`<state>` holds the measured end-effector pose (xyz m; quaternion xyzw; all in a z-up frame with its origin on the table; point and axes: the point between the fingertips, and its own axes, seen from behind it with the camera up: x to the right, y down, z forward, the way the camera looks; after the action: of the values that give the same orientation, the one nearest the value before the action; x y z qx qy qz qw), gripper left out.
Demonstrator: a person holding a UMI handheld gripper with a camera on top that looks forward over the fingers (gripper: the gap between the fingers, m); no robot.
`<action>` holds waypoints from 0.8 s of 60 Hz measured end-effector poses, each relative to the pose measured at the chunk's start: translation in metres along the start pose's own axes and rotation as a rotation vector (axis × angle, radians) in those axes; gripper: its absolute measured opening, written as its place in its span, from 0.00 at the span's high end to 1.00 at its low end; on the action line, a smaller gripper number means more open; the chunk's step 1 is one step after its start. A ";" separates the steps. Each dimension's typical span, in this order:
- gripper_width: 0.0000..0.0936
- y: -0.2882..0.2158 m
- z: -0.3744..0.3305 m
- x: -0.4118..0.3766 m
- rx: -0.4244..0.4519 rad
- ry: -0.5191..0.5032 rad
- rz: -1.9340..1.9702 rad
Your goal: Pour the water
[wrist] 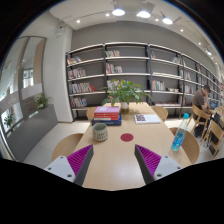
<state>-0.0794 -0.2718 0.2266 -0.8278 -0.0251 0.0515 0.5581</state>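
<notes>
A round wooden table (pixel 115 150) lies ahead of my gripper (pixel 113 160). My two fingers with purple pads (pixel 82 160) stand wide apart over the near part of the tabletop, with nothing between them. A grey cup (pixel 99 132) stands beyond the left finger. A small red coaster (pixel 126 137) lies on the table beyond the fingers, to the right of the cup. A clear water bottle with a blue cap (pixel 178 138) stands at the table's right edge, beyond the right finger.
A stack of books (pixel 106 115) and a potted plant (pixel 124 94) stand at the table's far side, with an open book (pixel 147 118) beside them. Chairs (pixel 187 122) ring the table. Bookshelves (pixel 130 75) line the back wall. A person (pixel 204 100) sits at the far right.
</notes>
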 end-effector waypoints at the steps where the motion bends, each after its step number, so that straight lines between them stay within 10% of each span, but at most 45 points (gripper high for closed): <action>1: 0.09 0.001 0.000 0.001 -0.004 0.004 0.004; 30: 0.10 0.057 0.068 0.251 -0.074 0.213 0.037; 48: 0.10 0.028 0.152 0.380 0.036 0.282 0.007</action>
<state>0.2806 -0.1048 0.1220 -0.8167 0.0573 -0.0629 0.5708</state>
